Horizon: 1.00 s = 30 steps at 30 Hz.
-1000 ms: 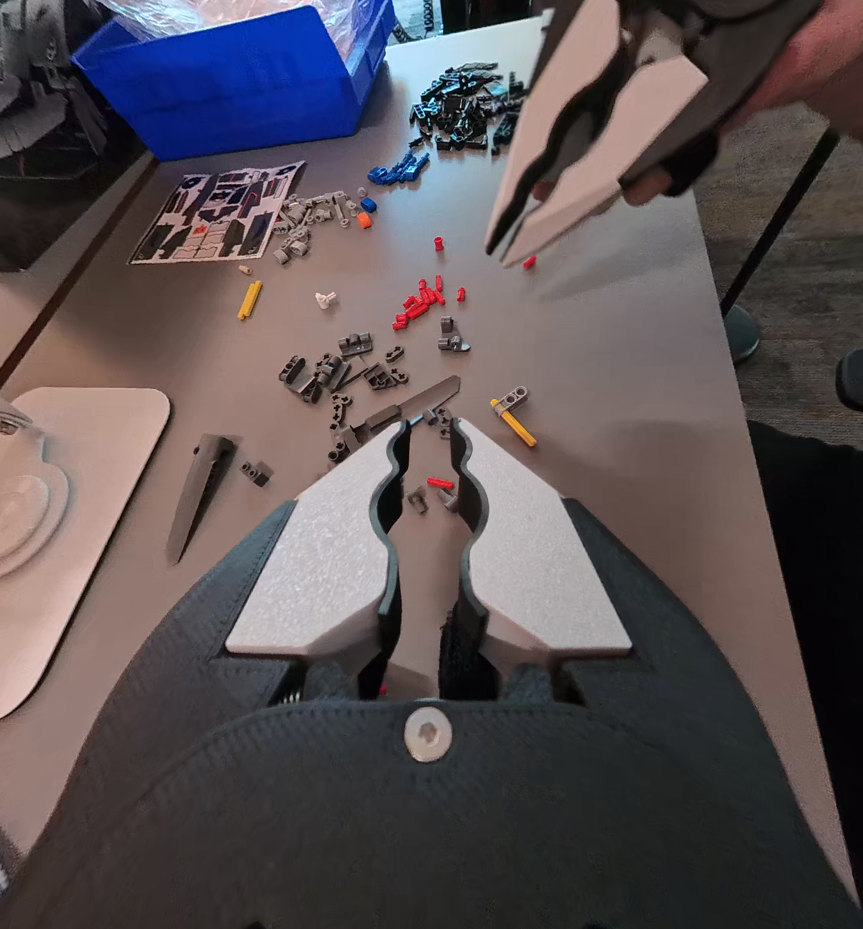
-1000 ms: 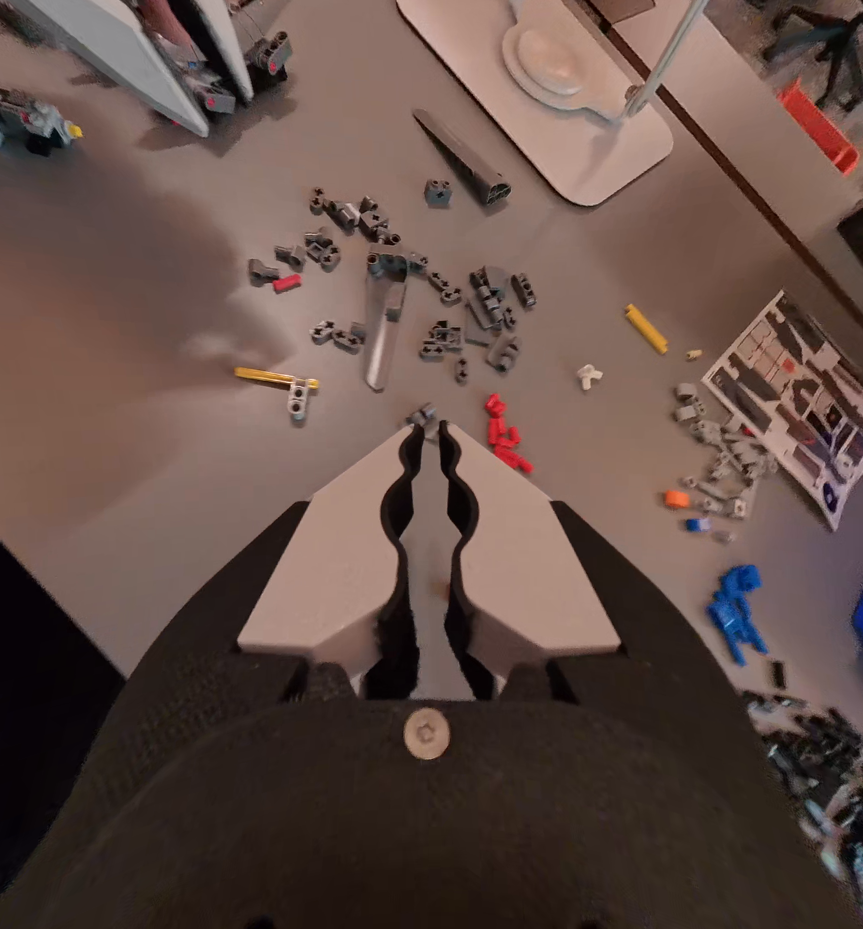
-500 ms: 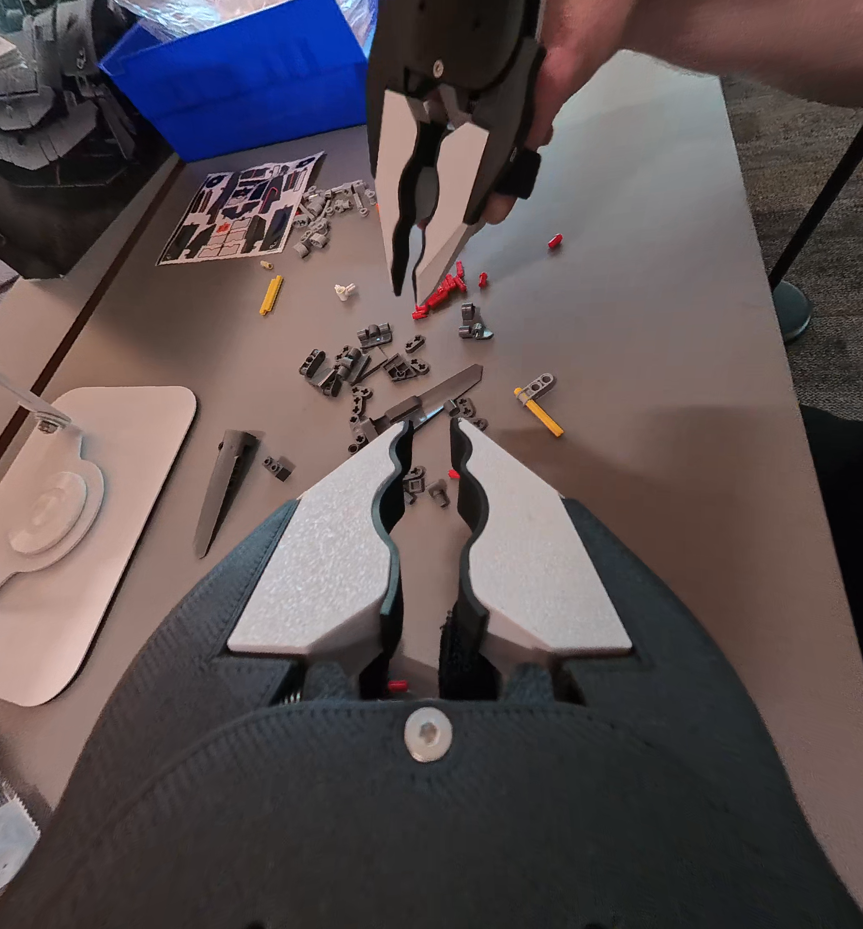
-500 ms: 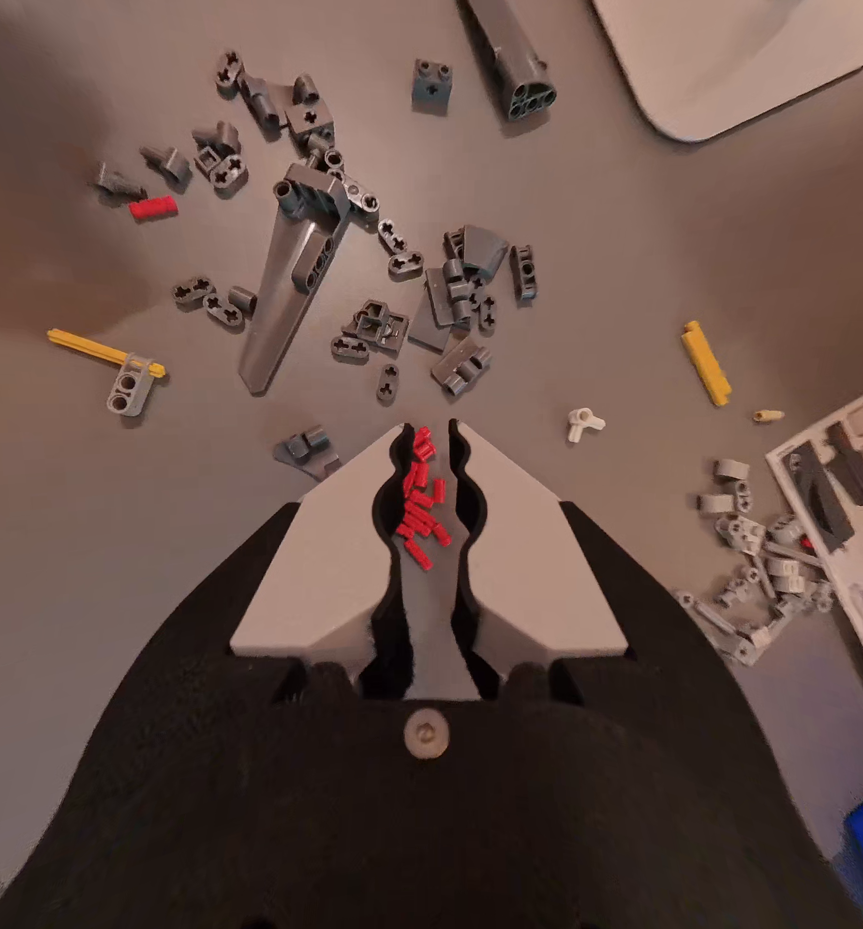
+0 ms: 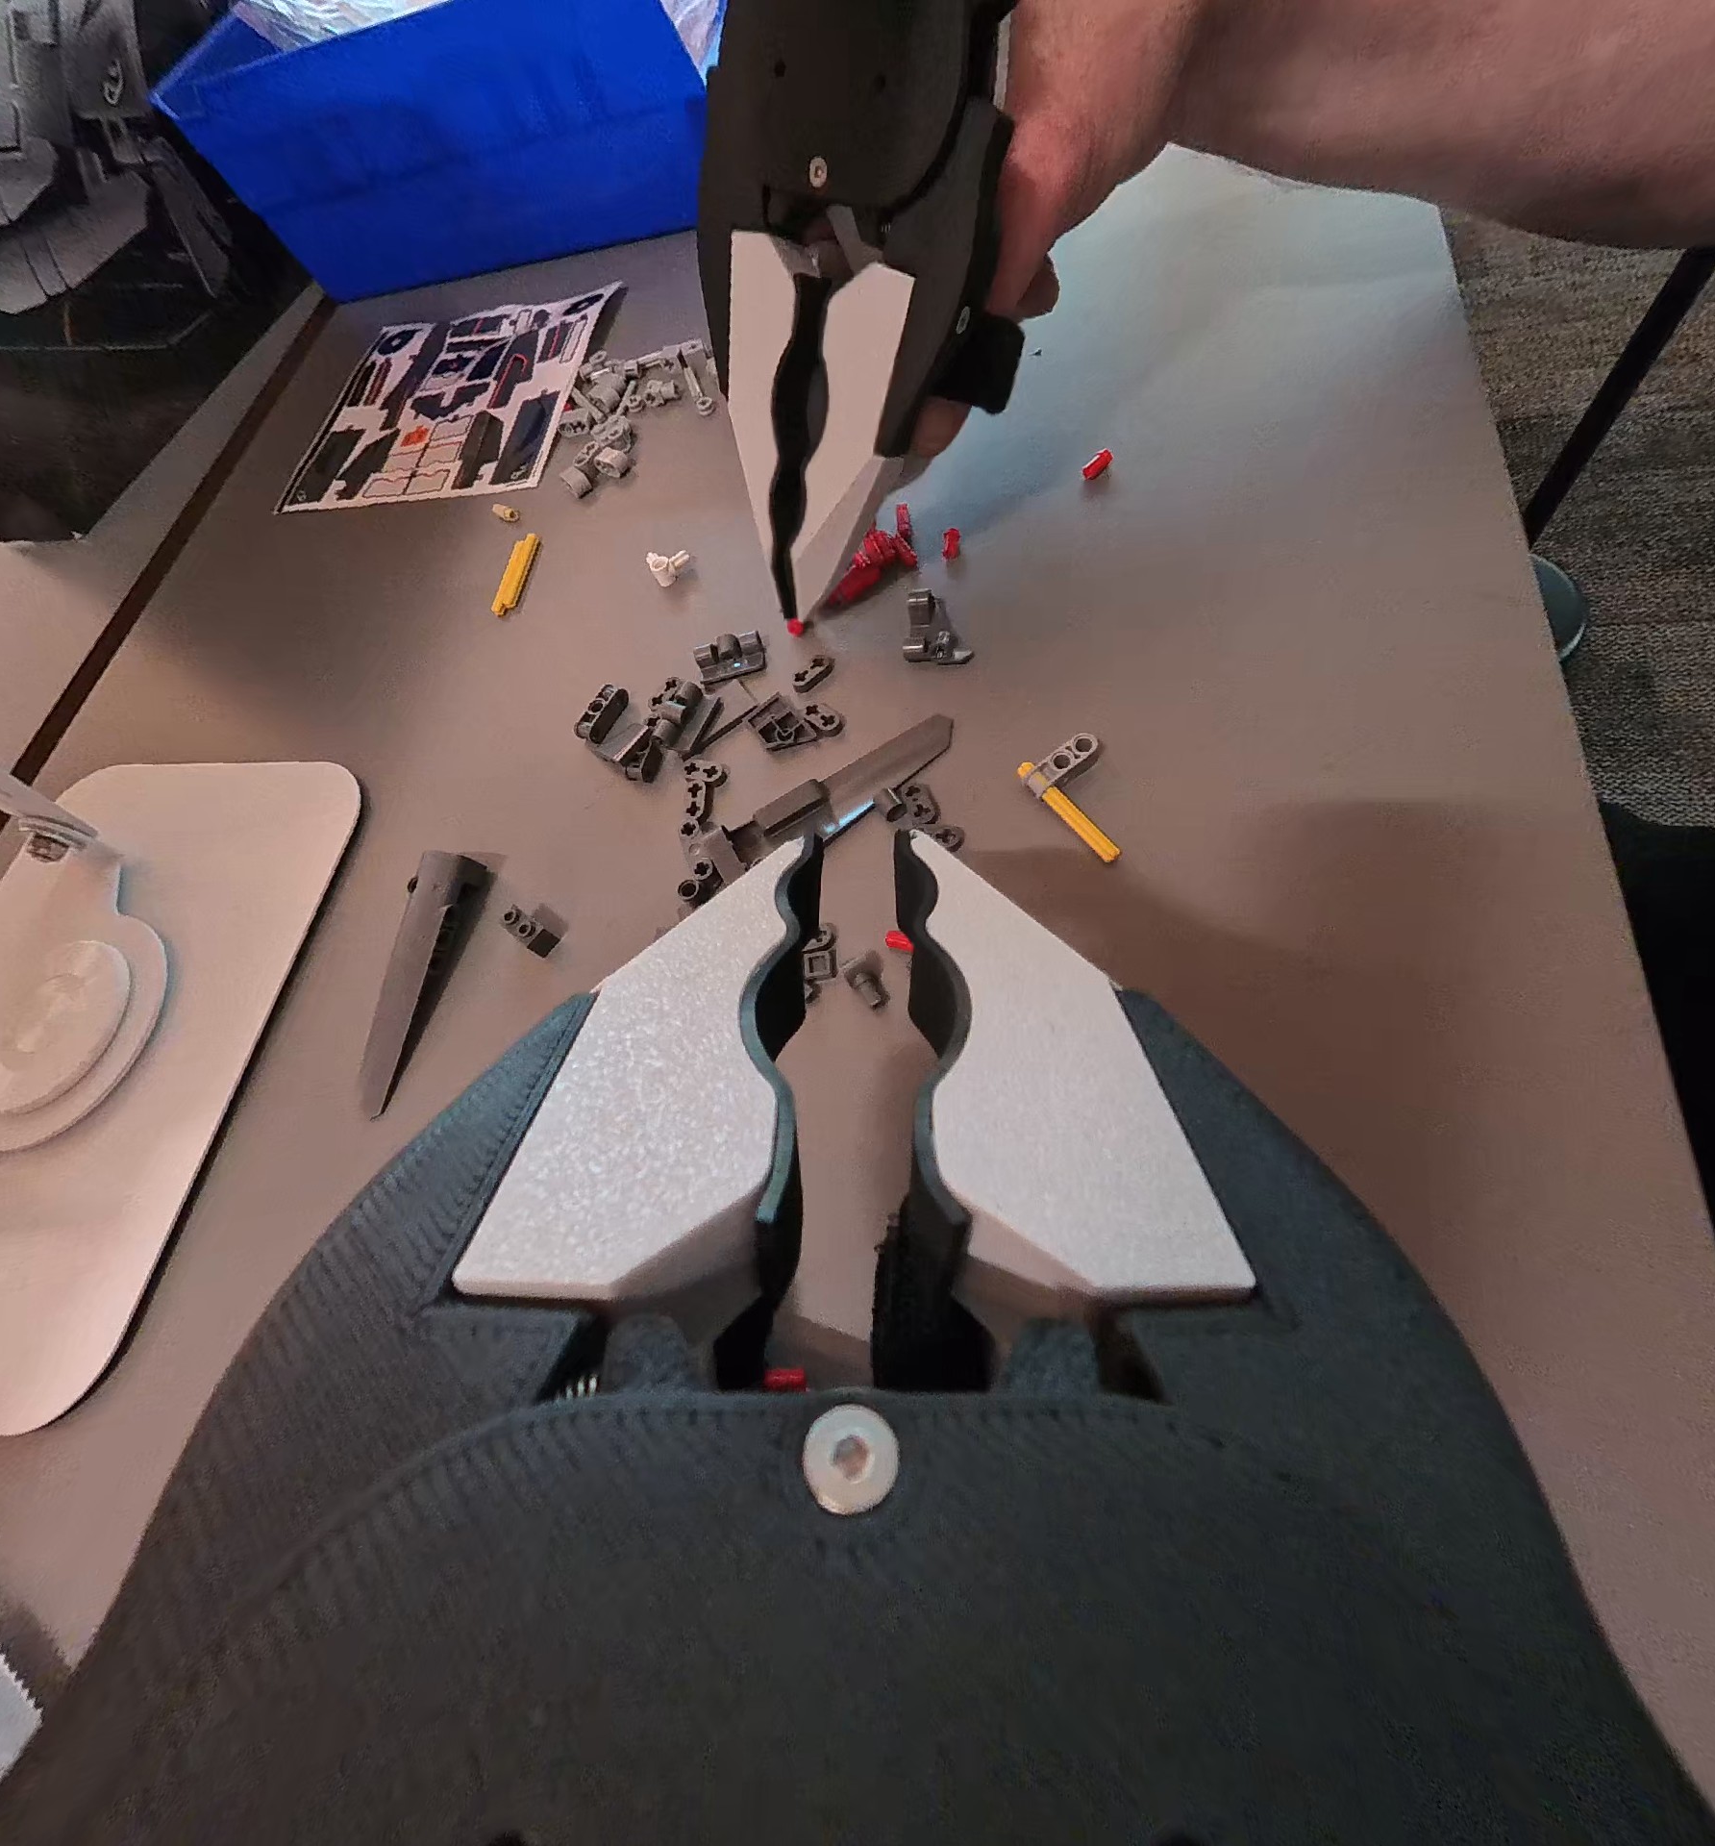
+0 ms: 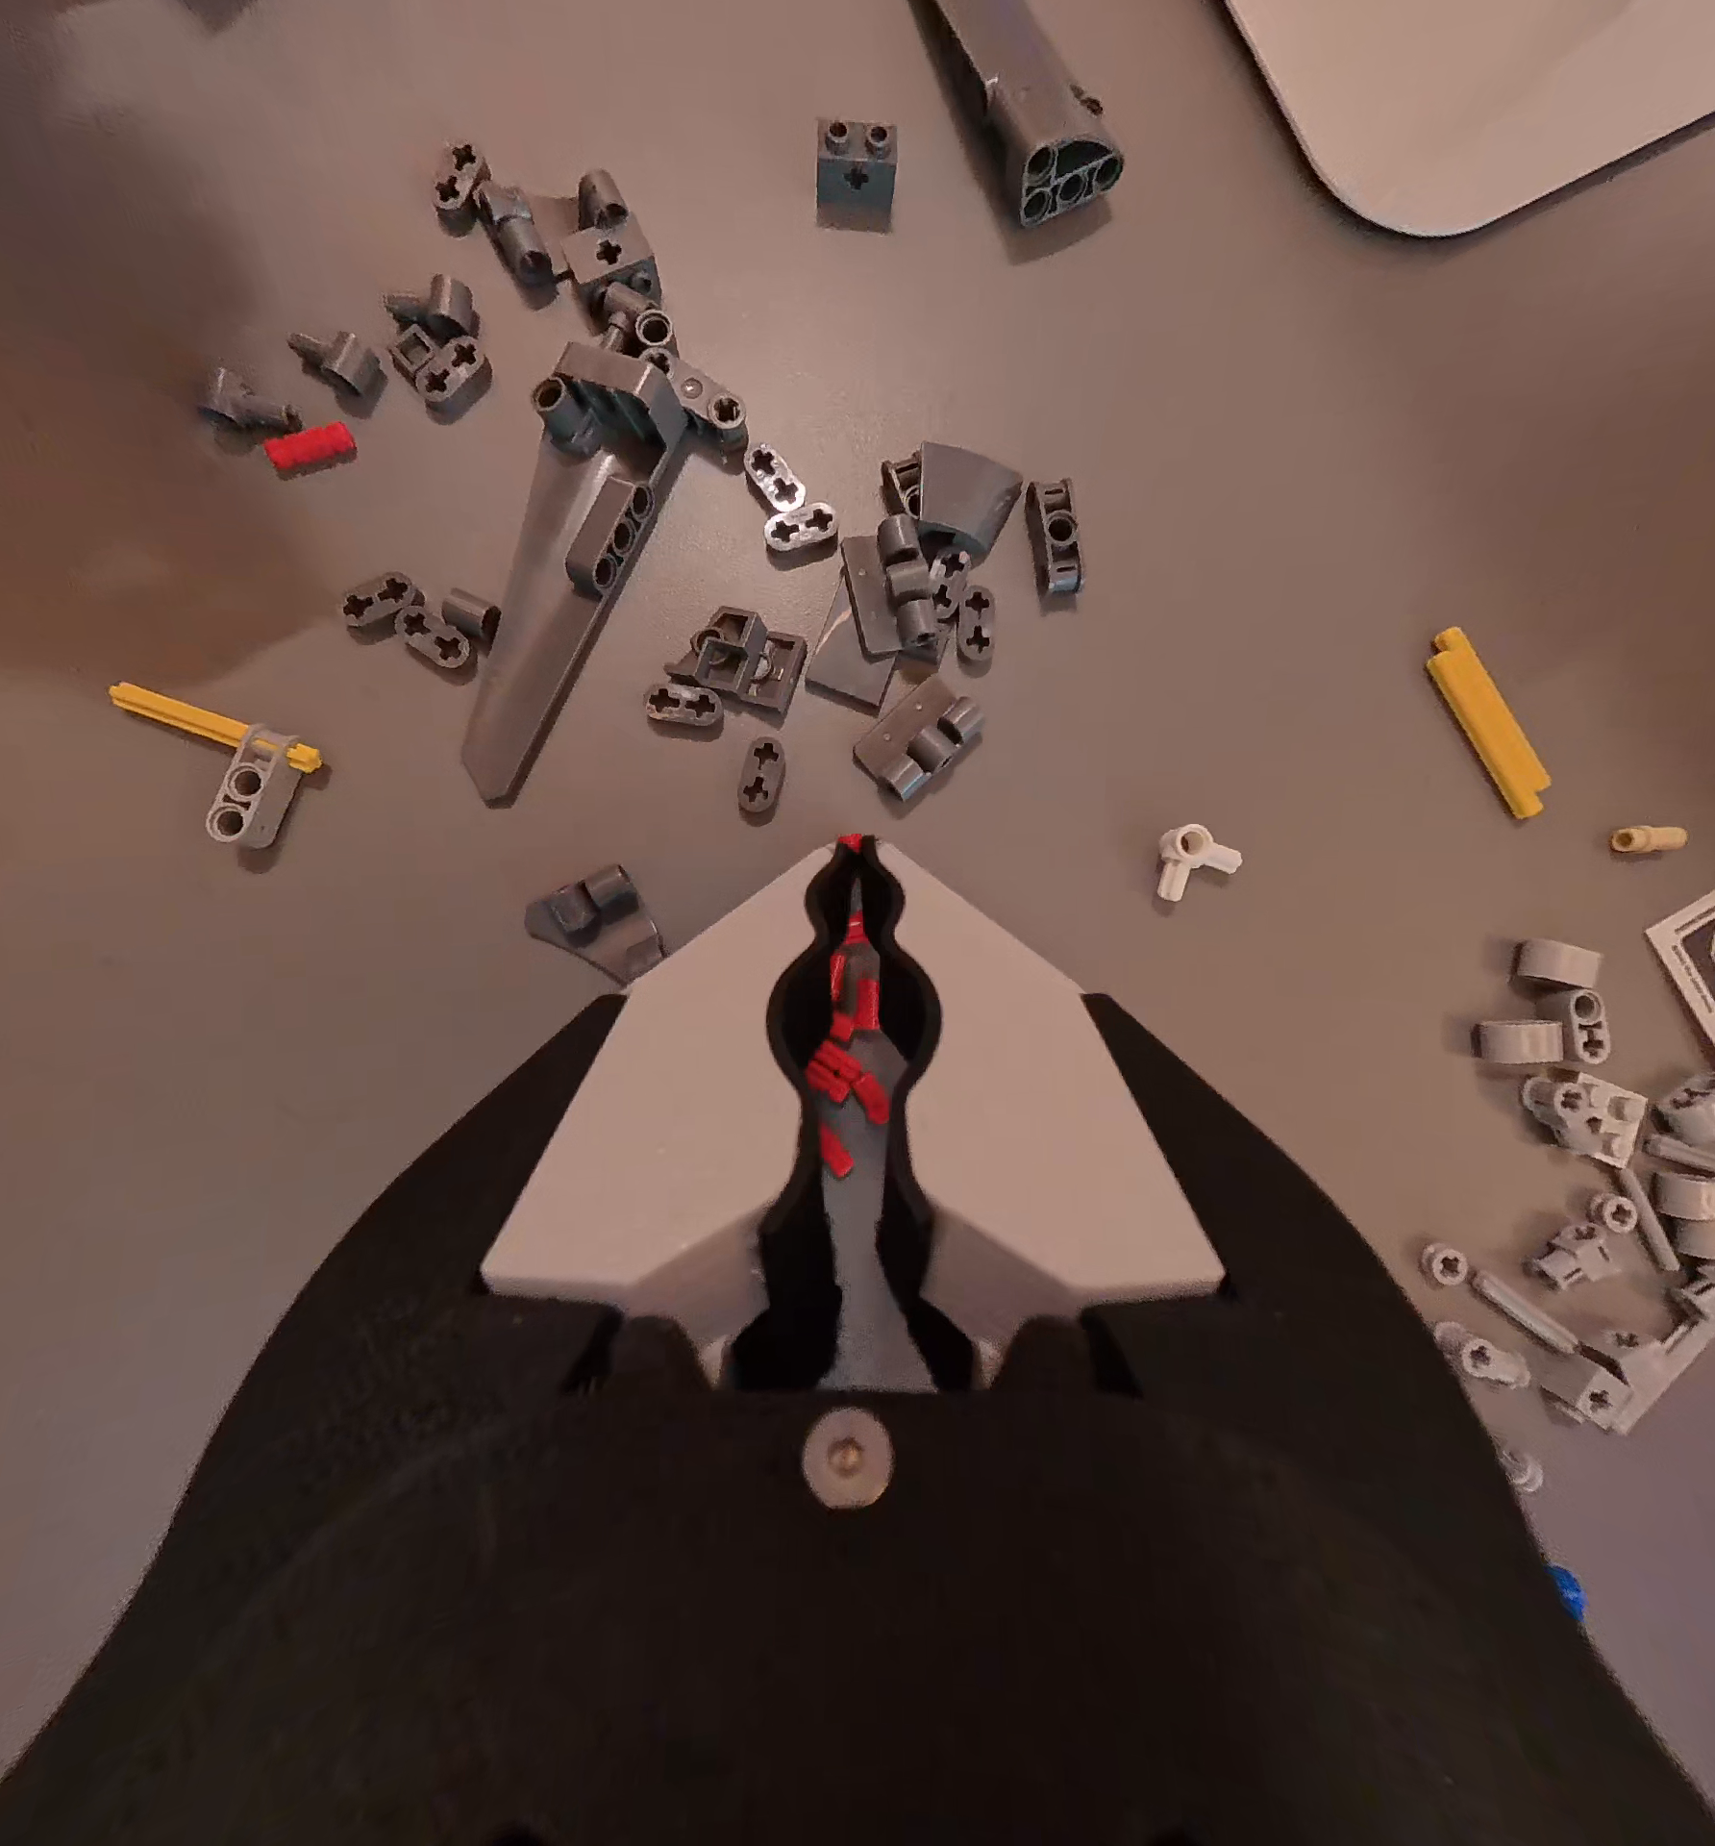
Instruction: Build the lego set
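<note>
My right gripper (image 6: 856, 847) is shut on a small red pin (image 6: 847, 844) at its very tips, low over the grey table (image 6: 1233, 499). The left wrist view shows it (image 5: 792, 617) pointing down with the red pin (image 5: 796, 627) pinched at the tip. A pile of red pins (image 5: 873, 564) lies just behind it and shows under the jaws in the right wrist view (image 6: 849, 1069). My left gripper (image 5: 857, 844) is open and holds nothing. It hovers over dark grey parts, next to a long dark grey wedge panel (image 5: 863, 774).
Dark grey connectors (image 6: 923, 579) are scattered ahead of the right gripper. A yellow axle with a grey beam (image 5: 1068, 804) lies to the right. A sticker sheet (image 5: 464, 400), a blue bin (image 5: 454, 150) and a white stand base (image 5: 84, 1049) lie to the left. The left gripper's tips are roughly 15 cm from the right gripper's.
My right gripper came down over the red pile with its jaws apart, then closed its tips on one red pin. The left gripper stayed open, almost in place.
</note>
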### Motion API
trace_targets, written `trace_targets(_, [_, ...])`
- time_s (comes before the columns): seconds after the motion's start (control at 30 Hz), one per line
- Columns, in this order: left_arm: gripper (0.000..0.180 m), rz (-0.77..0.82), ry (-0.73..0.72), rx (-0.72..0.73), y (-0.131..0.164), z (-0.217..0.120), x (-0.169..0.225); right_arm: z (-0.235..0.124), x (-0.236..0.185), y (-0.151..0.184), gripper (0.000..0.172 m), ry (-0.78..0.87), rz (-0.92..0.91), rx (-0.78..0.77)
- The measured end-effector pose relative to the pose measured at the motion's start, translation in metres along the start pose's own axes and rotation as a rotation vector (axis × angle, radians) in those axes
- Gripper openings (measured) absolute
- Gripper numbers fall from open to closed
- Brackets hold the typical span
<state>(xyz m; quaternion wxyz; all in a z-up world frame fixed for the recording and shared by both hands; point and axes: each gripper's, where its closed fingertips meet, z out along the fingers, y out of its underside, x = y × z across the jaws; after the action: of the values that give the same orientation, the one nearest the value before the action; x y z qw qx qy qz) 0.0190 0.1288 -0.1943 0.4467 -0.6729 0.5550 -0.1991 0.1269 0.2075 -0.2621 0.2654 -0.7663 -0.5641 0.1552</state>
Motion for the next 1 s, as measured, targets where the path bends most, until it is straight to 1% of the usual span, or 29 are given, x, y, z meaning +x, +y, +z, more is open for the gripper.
trace_targets(0.2, [0.012,0.001,-0.005,-0.005,0.002,0.002,-0.001,-0.001,0.003,-0.001,0.000,0.016,0.001,0.015])
trace_targets(0.43, [0.012,0.007,-0.005,-0.008,0.001,0.002,0.000,-0.005,0.003,-0.003,0.004,0.021,-0.030,-0.014])
trace_targets(0.6, [0.012,0.010,-0.007,-0.007,0.001,0.002,0.000,-0.002,0.003,-0.002,0.007,0.004,-0.070,-0.092])
trace_targets(0.67, [0.012,0.012,-0.008,-0.006,0.000,0.001,0.000,0.003,0.004,0.001,0.006,-0.005,-0.079,-0.128])
trace_targets(0.8, [0.012,0.015,-0.015,-0.004,0.000,0.000,-0.002,0.005,0.004,-0.001,0.002,-0.020,-0.074,-0.139])
trace_targets(0.9, [0.012,0.020,-0.028,-0.004,0.000,0.000,-0.003,0.005,0.004,-0.003,0.002,-0.033,-0.037,-0.098])
trace_targets(1.0, [0.012,0.049,-0.067,0.000,-0.001,-0.001,-0.007,-0.005,0.000,-0.019,0.002,-0.070,0.041,0.040])
